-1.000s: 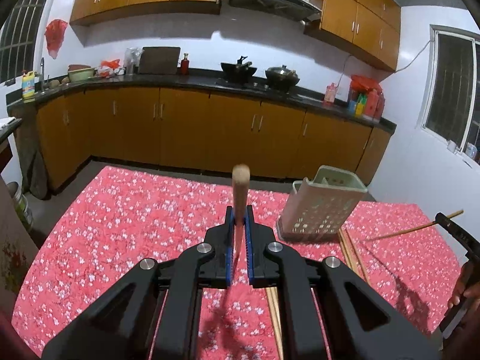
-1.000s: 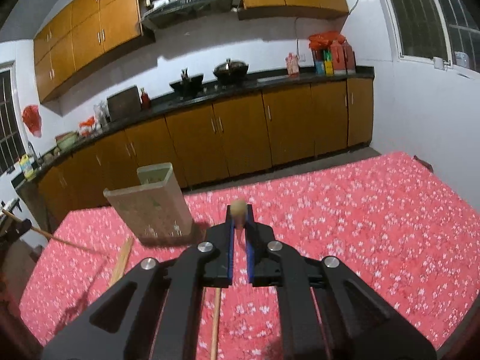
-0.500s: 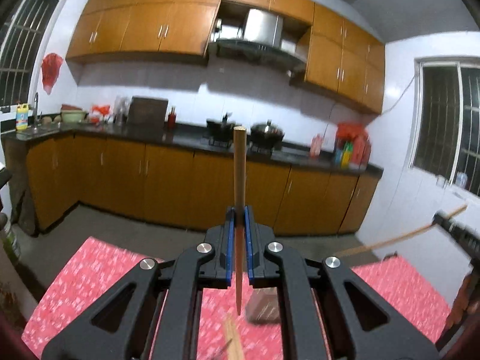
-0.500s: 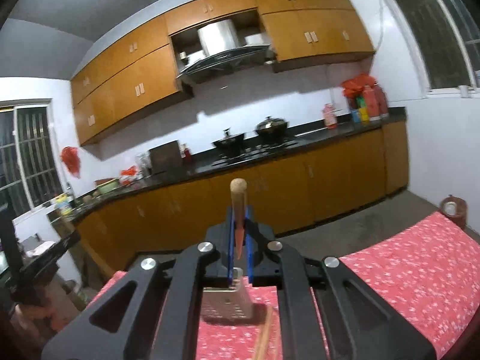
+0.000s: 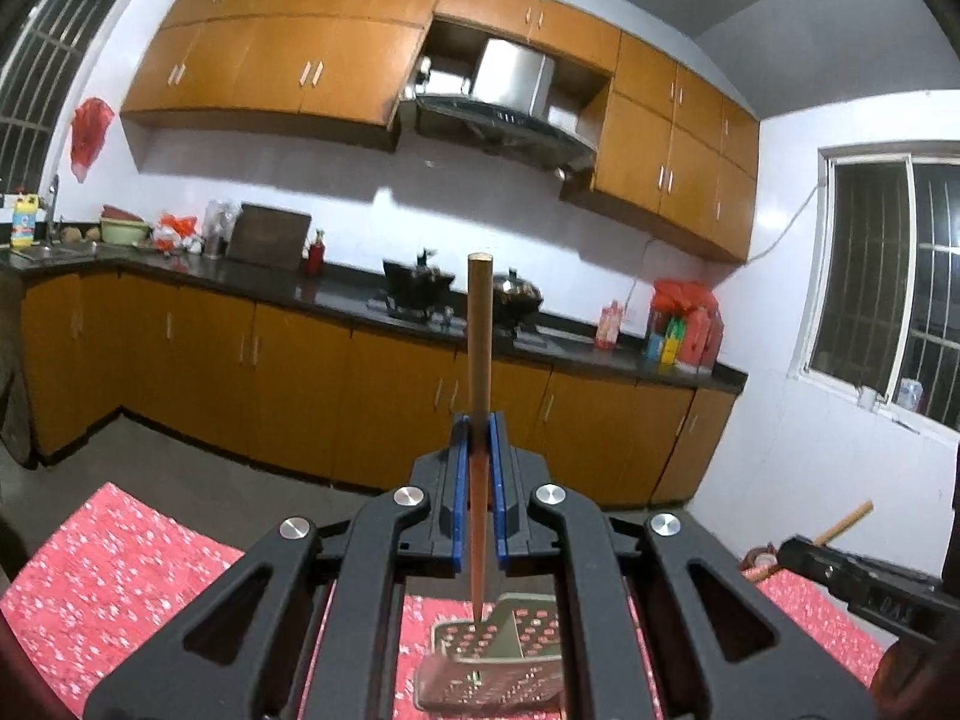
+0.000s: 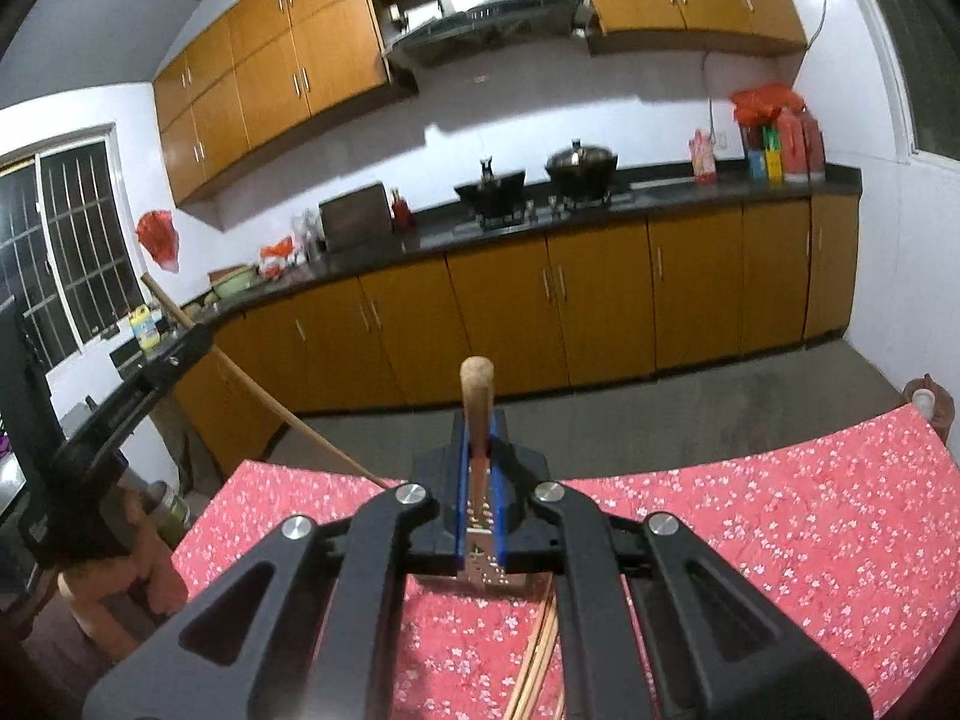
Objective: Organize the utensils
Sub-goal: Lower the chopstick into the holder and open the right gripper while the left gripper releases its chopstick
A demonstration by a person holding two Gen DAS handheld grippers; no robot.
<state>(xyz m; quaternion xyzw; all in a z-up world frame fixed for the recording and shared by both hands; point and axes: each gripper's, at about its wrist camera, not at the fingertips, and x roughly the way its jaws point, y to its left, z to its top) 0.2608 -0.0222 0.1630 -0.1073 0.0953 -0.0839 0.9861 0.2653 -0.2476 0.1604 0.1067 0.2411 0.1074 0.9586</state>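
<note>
Your left gripper (image 5: 478, 450) and right gripper (image 6: 477, 450) each clamp one chopstick (image 5: 480, 360) above the perforated holder (image 5: 498, 669). Misaligned tips risk striking its rim, tipping it.

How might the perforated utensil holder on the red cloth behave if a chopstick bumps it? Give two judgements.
The utensil holder is probably light: its walls look thin and full of holes. It looks taller than its base is wide, so a sideways knock from the chopstick could tip or slide it.
</note>
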